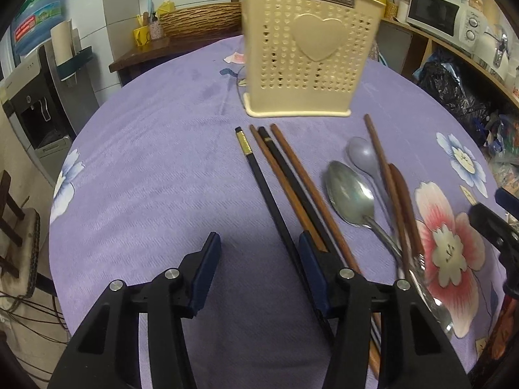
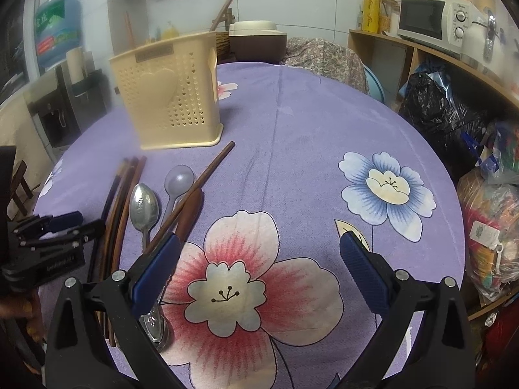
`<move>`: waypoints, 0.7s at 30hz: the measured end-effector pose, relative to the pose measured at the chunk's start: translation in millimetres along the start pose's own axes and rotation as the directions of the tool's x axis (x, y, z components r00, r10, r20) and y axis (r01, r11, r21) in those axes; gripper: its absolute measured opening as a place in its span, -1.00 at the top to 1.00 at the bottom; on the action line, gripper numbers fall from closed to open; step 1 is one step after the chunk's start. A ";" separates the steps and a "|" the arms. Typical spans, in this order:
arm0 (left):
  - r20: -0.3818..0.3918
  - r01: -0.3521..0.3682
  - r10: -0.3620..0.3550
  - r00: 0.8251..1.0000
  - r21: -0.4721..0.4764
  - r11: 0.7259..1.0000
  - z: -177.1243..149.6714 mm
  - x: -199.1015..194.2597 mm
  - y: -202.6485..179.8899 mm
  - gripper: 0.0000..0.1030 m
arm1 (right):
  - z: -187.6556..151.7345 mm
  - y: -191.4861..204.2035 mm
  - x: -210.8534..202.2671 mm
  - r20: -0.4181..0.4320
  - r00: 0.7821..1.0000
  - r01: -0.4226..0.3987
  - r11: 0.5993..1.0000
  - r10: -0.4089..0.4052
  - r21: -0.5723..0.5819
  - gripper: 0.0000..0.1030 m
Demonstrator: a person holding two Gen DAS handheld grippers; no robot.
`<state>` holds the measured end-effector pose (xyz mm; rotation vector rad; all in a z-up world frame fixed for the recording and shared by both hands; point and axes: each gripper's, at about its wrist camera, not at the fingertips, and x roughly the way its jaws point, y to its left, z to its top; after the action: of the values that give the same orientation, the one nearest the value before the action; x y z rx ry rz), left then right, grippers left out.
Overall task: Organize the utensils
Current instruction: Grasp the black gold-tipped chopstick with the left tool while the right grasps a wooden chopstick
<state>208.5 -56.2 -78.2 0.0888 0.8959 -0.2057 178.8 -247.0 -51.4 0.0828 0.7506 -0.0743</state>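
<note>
A cream perforated utensil holder (image 1: pixel 305 52) with a heart on its front stands upright on the purple tablecloth; it also shows in the right wrist view (image 2: pixel 172 97). In front of it lie several black and brown chopsticks (image 1: pixel 285 188), a metal spoon (image 1: pixel 350 194), a grey plastic spoon (image 1: pixel 363 155) and a brown wooden spoon (image 1: pixel 405 201). My left gripper (image 1: pixel 259 253) is open and empty, low over the cloth just left of the chopsticks. My right gripper (image 2: pixel 259 243) is open and empty above the pink flower, right of the utensils (image 2: pixel 146 207).
The round table (image 2: pixel 308 123) has a floral purple cloth. A water dispenser (image 1: pixel 35 97) stands to the left. Shelves with a microwave (image 2: pixel 425 16) and bags (image 2: pixel 447 120) line the right side. A wooden stool (image 1: pixel 16 243) is at the left edge.
</note>
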 end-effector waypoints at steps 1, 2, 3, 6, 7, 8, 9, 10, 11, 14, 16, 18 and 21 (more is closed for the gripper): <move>-0.002 0.000 0.000 1.000 -0.003 1.000 4.0 2.4 5.4 0.02 | 0.7 -2.0 1.2 -0.006 1.000 -0.002 1.000 0.002 0.008 -0.88; -0.003 0.001 -0.001 1.000 -0.006 1.000 6.3 3.7 9.3 0.02 | 1.5 -4.6 2.5 -0.012 1.000 -0.007 1.000 0.007 0.015 -0.88; -0.007 -0.003 0.003 1.000 -0.009 1.000 10.4 6.2 15.9 0.02 | 2.4 -6.8 3.9 -0.018 1.000 -0.013 1.000 0.014 0.025 -0.88; -0.022 -0.004 0.003 1.000 -0.022 1.000 19.8 11.2 30.4 0.04 | 7.6 -11.3 9.4 -0.031 0.999 -0.035 0.998 0.036 0.054 -0.88; -0.026 0.001 -0.002 1.000 -0.027 1.000 22.9 12.8 33.8 0.05 | 10.7 -11.2 13.0 -0.040 0.998 -0.050 0.997 0.053 0.062 -0.88; -0.029 0.002 -0.003 1.000 -0.026 1.000 24.7 13.8 35.1 0.07 | 13.9 -10.6 16.7 -0.049 0.997 -0.064 0.996 0.068 0.068 -0.88; -0.032 0.001 -0.002 0.999 -0.024 1.000 27.1 15.2 36.0 0.09 | 17.6 -9.1 21.1 -0.060 0.995 -0.079 0.994 0.084 0.071 -0.88; -0.036 0.002 -0.003 0.999 -0.021 1.000 29.8 16.8 36.8 0.10 | 21.3 -6.7 25.1 -0.069 0.992 -0.096 0.993 0.101 0.072 -0.88; -0.037 0.005 -0.006 0.999 -0.018 1.000 31.6 17.9 37.5 0.10 | 26.3 -3.4 29.4 -0.078 0.990 -0.113 0.991 0.118 0.072 -0.88; -0.040 0.011 -0.012 0.999 -0.016 1.000 35.3 20.5 38.2 0.12 | 39.1 6.4 39.0 -0.086 0.986 -0.136 0.989 0.141 0.066 -0.88; -0.039 0.016 -0.017 0.999 -0.017 1.000 37.9 22.4 40.8 0.14 | 44.5 12.8 43.1 -0.087 0.984 -0.150 0.987 0.155 0.062 -0.87; -0.036 0.018 -0.018 0.999 -0.020 1.000 38.6 22.9 42.9 0.16 | 49.4 22.5 46.6 -0.087 0.982 -0.166 0.985 0.168 0.037 -0.82; -0.033 0.017 -0.018 0.999 -0.022 1.000 41.3 24.6 43.9 0.19 | 57.4 31.2 60.4 -0.109 0.984 -0.141 0.990 0.143 0.021 -0.61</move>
<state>264.4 -23.5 -72.2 0.0645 0.9323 -0.2115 264.7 -224.1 -49.4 0.1535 0.8522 0.0619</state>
